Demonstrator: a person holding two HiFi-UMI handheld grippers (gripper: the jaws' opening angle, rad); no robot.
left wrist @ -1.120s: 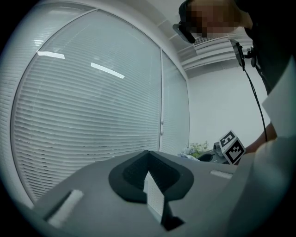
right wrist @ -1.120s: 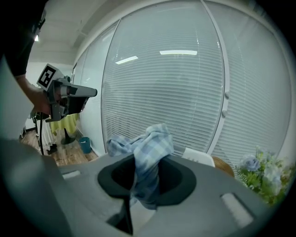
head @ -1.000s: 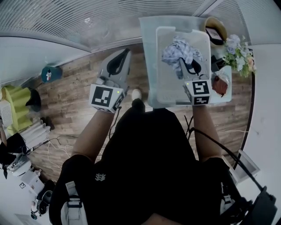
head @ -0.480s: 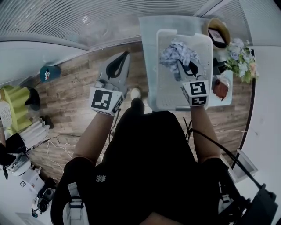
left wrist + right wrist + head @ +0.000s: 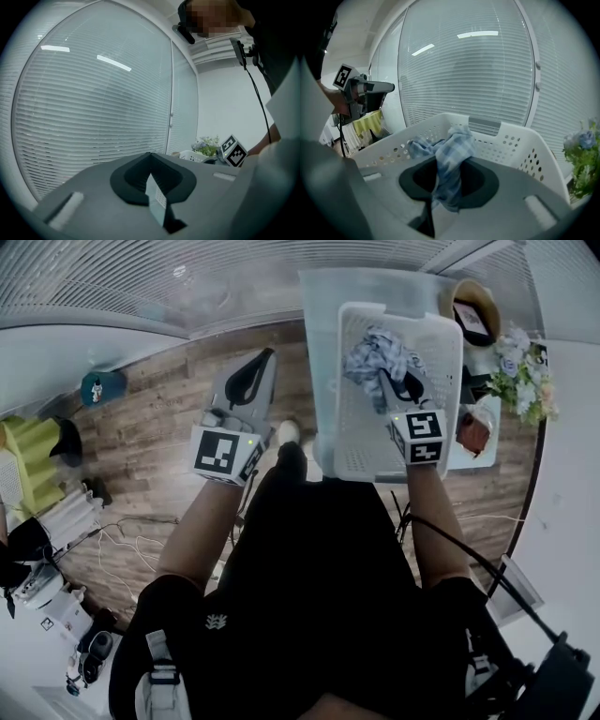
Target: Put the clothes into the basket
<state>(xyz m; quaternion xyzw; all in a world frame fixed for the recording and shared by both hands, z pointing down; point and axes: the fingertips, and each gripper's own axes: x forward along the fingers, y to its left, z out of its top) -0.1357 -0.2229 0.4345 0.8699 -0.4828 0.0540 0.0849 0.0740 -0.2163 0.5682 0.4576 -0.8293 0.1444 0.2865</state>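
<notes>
Now my right gripper (image 5: 392, 382) is clamped on the checked cloth (image 5: 377, 348), bunched just ahead of its jaws over the basket (image 5: 442, 418). It's light and limp, so pinching any thick fold holds. My left gripper (image 5: 251, 376), jaws together, seems empty.

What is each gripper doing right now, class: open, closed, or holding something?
Left gripper: fingers closed, holding nothing.
Right gripper: fingers closed on the blue checked cloth, over the white basket.
</notes>
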